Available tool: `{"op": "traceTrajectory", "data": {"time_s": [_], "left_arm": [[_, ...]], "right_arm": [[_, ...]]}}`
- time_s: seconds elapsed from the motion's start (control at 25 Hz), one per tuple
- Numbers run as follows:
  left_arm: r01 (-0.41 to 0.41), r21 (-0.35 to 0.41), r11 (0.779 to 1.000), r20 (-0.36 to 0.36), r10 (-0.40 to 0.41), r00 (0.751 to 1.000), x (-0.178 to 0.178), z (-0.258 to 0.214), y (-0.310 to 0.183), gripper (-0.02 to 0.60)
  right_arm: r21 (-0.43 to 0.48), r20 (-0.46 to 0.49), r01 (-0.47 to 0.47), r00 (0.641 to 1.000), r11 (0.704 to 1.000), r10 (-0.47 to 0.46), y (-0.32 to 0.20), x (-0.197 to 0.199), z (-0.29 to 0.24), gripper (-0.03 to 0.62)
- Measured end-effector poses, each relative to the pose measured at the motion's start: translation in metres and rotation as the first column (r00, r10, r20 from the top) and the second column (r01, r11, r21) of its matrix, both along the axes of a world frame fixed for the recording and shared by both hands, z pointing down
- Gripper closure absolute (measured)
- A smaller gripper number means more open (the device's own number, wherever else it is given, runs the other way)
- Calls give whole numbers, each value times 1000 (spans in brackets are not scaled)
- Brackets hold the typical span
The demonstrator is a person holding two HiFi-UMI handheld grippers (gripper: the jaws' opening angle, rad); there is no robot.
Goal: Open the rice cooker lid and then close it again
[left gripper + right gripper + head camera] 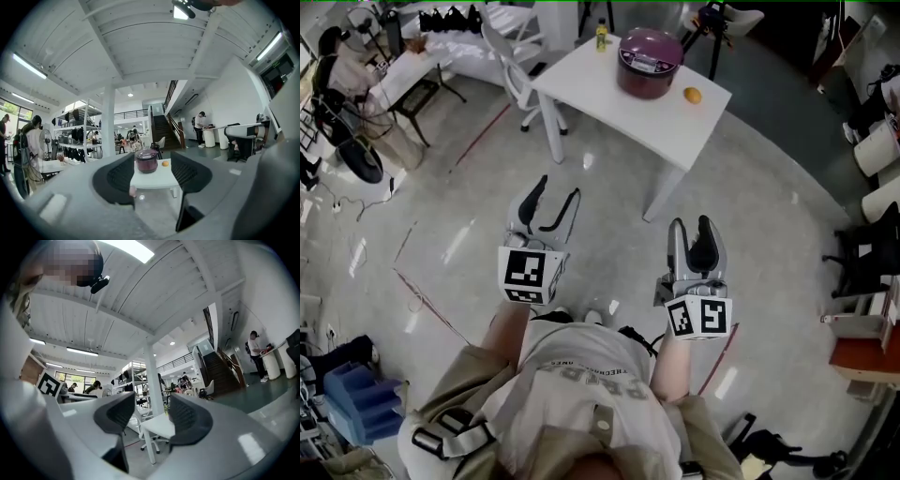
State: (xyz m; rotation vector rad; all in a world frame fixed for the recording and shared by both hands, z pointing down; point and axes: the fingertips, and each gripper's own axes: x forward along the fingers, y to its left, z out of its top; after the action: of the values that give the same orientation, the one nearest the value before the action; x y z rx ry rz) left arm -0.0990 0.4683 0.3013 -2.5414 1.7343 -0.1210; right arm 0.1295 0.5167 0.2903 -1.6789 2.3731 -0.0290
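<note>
The purple rice cooker (649, 64) stands with its lid down on a white table (675, 127), well ahead of me across the floor. An orange (693, 95) lies to its right. My left gripper (559, 190) and right gripper (691, 225) are held out in front of my body, far short of the table, both open with nothing between the jaws. In the left gripper view the cooker (146, 161) and orange (165, 163) show on the table (154, 179) between the open left gripper (152, 173). The right gripper (151, 416) frames the table's corner (159, 425).
A small yellow bottle (601, 36) stands at the table's far edge. A white office chair (514, 56) sits to the table's left. Red tape lines (427, 305) mark the glossy floor. A person (347, 66) works at benches far left; dark chairs (862, 253) stand at right.
</note>
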Motion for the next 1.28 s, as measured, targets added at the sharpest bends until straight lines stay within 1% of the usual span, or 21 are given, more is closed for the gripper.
{"op": "traceTrajectory", "data": {"time_s": [0.08,0.12,0.2,0.28,0.52,0.72,0.84,1.0,1.16,1.28], "left_arm": [[0,-18,1000,-12,0,1000,6,2,-3,275],[2,-24,1000,-13,-2,1000,8,3,-4,258],[7,-36,999,-11,-8,1000,9,5,-7,250],[13,-49,999,-6,-13,1000,7,7,-9,250],[33,-63,997,15,-32,999,-3,13,-26,250],[15,-70,997,33,-13,999,-12,23,-61,250],[-2,-64,998,38,5,999,-15,25,-86,252],[-15,-62,998,18,17,1000,-25,22,-128,252],[-56,-63,996,21,57,998,-32,21,-176,252],[-81,-47,996,11,82,997,-37,13,-209,252]], "right_arm": [[-1,-6,8,1000,1000,-8,-4,6,1,301],[-2,-14,7,1000,1000,-7,-6,8,1,276],[-5,-28,9,1000,1000,-9,-10,10,2,229],[-6,-36,19,999,1000,-19,-12,8,3,209],[-32,-19,35,999,999,-35,-31,4,14,203],[-47,-23,13,1000,999,-14,-61,-1,25,203],[-56,-15,-1,1000,998,0,-82,-5,26,203],[-68,-20,-15,1000,998,14,-117,-15,23,203],[-73,-14,-45,999,996,44,-158,-26,22,203],[-73,-26,-66,998,995,64,-183,-34,18,203]]}}
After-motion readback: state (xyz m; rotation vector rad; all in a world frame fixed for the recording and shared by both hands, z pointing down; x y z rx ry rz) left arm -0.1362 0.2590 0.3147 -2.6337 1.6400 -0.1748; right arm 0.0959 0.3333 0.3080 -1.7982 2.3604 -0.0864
